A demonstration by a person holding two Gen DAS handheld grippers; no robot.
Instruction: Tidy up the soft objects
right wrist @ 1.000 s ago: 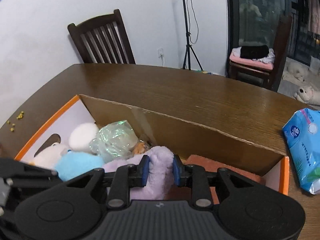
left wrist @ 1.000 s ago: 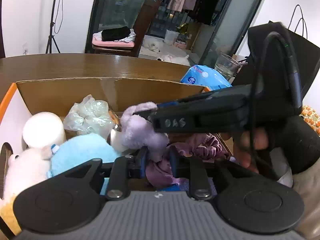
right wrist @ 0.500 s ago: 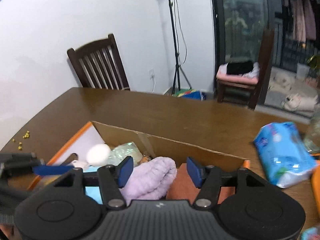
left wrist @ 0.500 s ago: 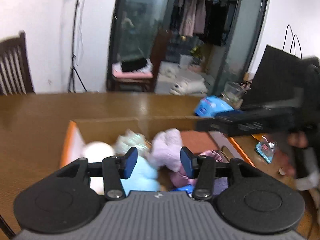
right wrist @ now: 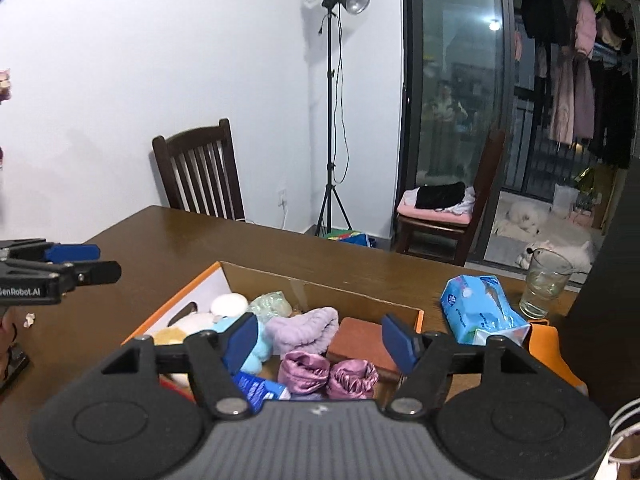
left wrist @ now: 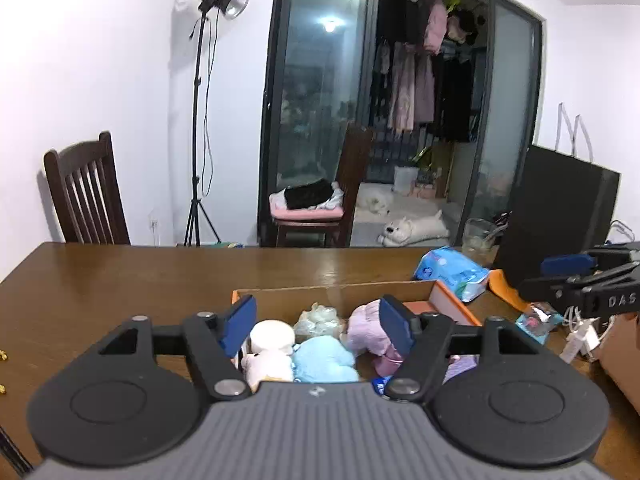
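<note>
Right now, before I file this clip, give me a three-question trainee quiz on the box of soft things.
1. True or false: the left gripper is clamped on the light blue plush.
2. Where does the lilac plush lie: A) in the cardboard box, B) on the bare table, C) on the chair?
3. Fill in: the blue tissue pack lies on the table ____ the box.

Key: 1 false, it is open and empty, as is the right gripper. 2 A. 3 outside.

Left gripper (left wrist: 318, 324) fingers (left wrist: 239, 322) parted above box (left wrist: 336, 293).
</note>
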